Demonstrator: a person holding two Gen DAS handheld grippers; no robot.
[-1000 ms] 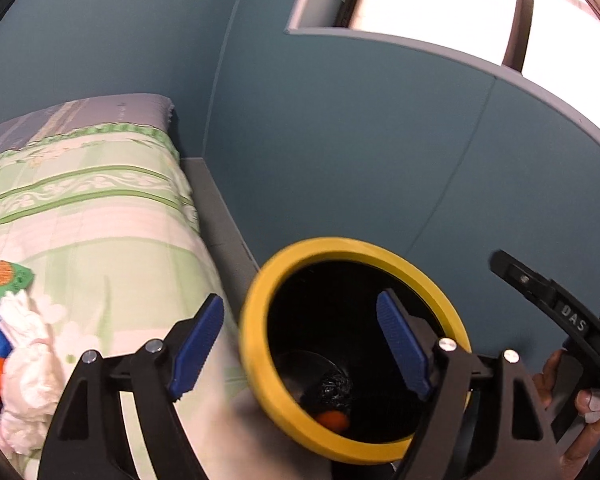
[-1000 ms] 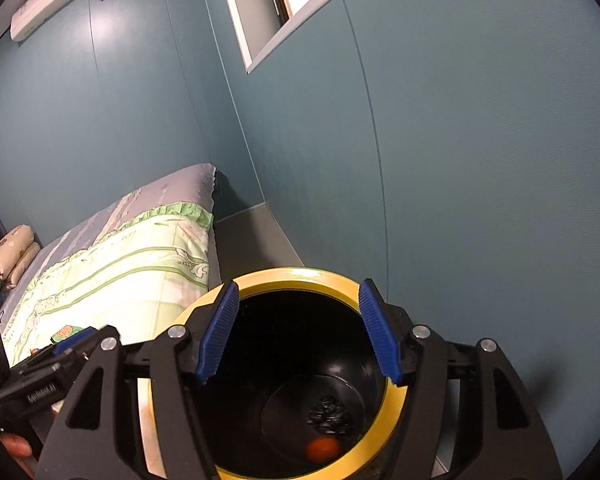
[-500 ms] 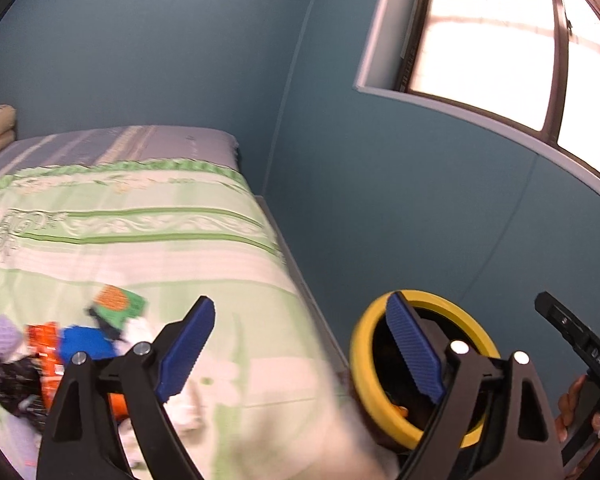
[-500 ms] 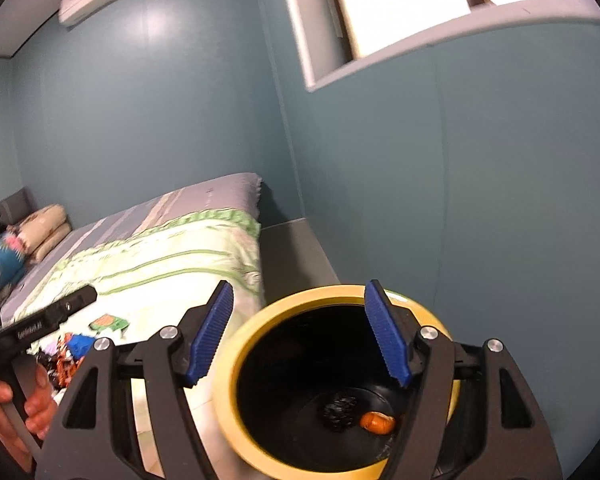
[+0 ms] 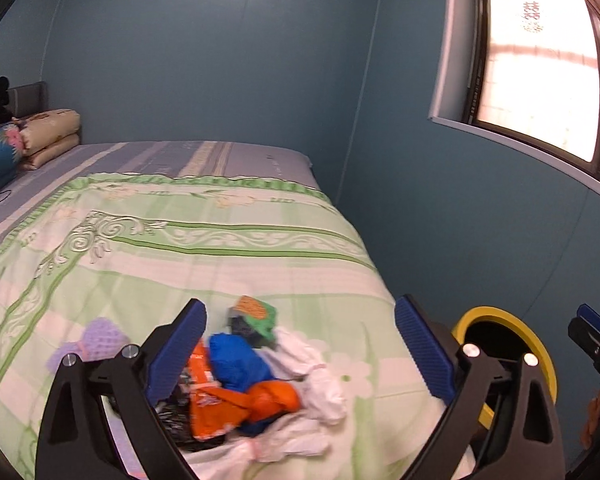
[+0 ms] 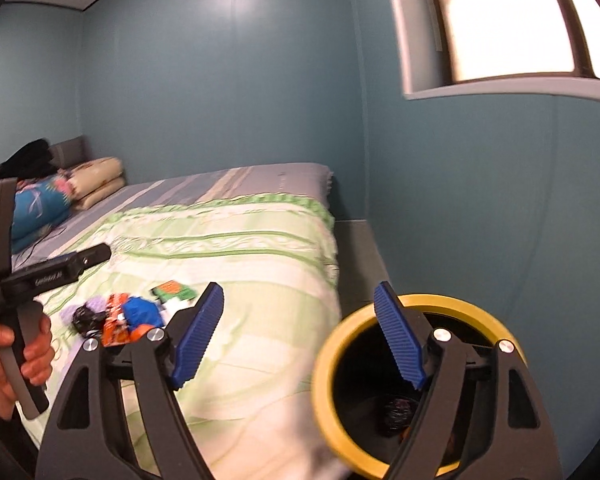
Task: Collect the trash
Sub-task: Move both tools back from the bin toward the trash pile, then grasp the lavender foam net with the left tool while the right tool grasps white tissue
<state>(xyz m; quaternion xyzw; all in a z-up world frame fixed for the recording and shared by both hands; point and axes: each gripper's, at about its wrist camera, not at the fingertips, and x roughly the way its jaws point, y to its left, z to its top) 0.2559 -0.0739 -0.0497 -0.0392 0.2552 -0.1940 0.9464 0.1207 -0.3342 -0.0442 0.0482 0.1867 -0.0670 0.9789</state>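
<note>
The left gripper point(image 5: 300, 344) has swung away from the yellow-rimmed bin point(image 5: 540, 356) since a second ago and now hangs over the trash pile point(image 5: 252, 376), jaws opening, nothing pinched between them. That pile of orange, blue, white and black wrappers lies on the green bedspread point(image 5: 204, 248), left of the bin. The right gripper point(image 6: 300, 340) has also slid off the bin point(image 6: 328, 364), which now sits at its right jaw; its jaws are opening, empty. Crumpled black scrap point(image 6: 398, 410) lies inside the bin. Beyond it, pillows point(image 5: 48, 132) sit at the far end of the bed.
</note>
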